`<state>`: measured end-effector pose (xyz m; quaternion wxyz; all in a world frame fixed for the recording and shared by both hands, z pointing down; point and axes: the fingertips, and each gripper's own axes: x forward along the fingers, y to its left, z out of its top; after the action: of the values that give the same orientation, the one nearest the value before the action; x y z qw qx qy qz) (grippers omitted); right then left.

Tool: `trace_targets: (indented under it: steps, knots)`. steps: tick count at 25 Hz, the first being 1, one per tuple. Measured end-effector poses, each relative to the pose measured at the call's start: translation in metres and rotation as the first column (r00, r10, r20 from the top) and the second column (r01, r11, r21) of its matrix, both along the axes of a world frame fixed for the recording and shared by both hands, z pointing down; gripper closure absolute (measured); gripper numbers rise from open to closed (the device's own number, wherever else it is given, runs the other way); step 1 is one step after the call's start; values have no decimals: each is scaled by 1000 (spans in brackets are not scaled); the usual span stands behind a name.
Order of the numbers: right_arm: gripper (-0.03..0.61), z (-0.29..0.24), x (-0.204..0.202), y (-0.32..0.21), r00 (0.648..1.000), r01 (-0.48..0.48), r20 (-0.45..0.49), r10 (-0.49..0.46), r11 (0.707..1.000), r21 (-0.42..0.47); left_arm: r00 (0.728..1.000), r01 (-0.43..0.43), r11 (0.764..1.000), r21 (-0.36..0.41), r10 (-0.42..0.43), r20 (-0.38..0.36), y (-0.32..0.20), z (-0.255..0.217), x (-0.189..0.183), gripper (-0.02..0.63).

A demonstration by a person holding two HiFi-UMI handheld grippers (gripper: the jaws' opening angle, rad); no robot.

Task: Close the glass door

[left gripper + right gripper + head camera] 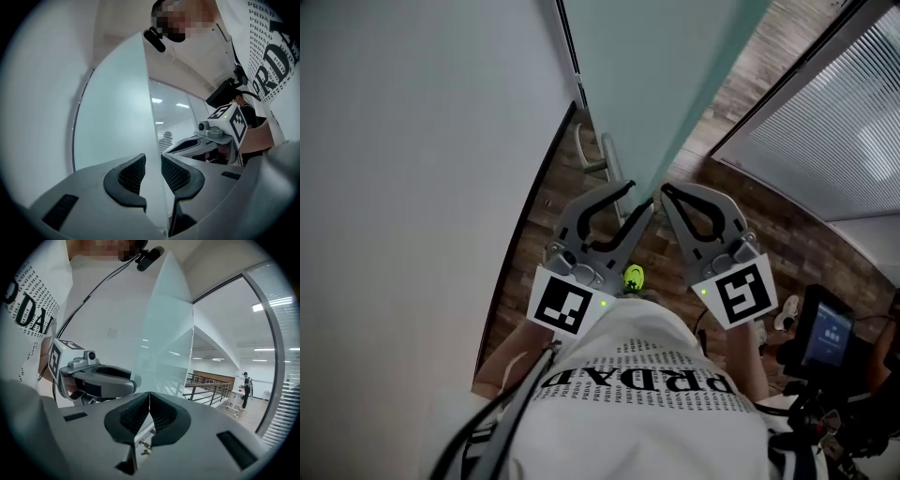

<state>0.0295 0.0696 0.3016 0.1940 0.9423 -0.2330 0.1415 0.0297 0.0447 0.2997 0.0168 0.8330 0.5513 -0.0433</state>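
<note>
The frosted glass door (656, 84) stands edge-on ahead of me, and its metal handle (589, 155) sits on the left face near the white wall. My left gripper (639, 214) straddles the door's free edge. In the left gripper view its two pads (133, 173) lie against either face of the pane (112, 117), so the left gripper (153, 161) is shut on the glass. My right gripper (667, 192) hovers just right of the edge. Its jaws (149, 397) are shut with nothing between the tips, and the door (164, 333) rises to its left.
A white wall (412, 187) runs close along the left. A window with blinds (834, 122) lies to the right over a wood-pattern floor (769, 234). A device with a lit screen (830, 333) hangs by my right side. Beyond the door are a railing (206, 385) and a distant person (246, 387).
</note>
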Motion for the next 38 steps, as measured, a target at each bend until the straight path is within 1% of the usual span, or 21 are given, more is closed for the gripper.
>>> trace_targets:
  steps: [3,6,8,11,13,15,18,21,23,26,28,31,34,38]
  knots:
    - [583,-2,1,7,1000,-26,-5,26,1000,14,999,-48,998,45,49,-2,12,-4,-4,502]
    - [583,-7,7,20,998,-67,-17,67,998,9,995,-100,994,52,101,-17,29,-9,-2,503]
    - [583,-9,10,25,997,-77,-24,77,997,0,994,-111,993,42,112,-14,35,-10,1,503]
    - [583,-10,8,24,998,-62,-32,62,998,-9,993,-114,992,46,114,1,34,-7,-2,503]
    - [583,-11,7,23,997,-63,-34,62,998,-21,993,-117,992,45,117,-4,32,-9,-3,503]
    - [583,-11,8,19,998,-54,-36,53,998,-27,994,-108,993,49,109,-17,27,-10,-3,503]
    - [583,-6,6,-4,999,19,-28,-20,1000,-25,998,-57,996,61,58,-14,5,-3,-6,503]
    - [583,1,3,-20,997,82,-4,-83,995,-62,1000,-8,1000,26,8,5,-12,4,-6,505]
    - [583,4,2,-21,996,87,4,-87,994,-68,1000,-8,1000,15,7,9,-13,4,-3,503]
    - [583,0,5,-14,998,61,-6,-62,997,-52,999,-27,1000,11,27,-20,-6,-3,7,505]
    - [583,-2,5,-9,999,42,-11,-42,999,-32,999,-32,999,5,32,-25,-2,-5,10,503]
    - [583,-3,0,-12,1000,24,-1,-24,999,43,999,-35,999,20,35,-19,-3,-3,5,505]
    - [583,-4,-9,-13,1000,19,17,-21,992,124,998,-44,999,18,45,-39,-1,-8,-1,505]
    - [583,2,-16,-7,999,-7,37,1,990,142,995,-66,997,32,68,-69,6,-9,-5,508]
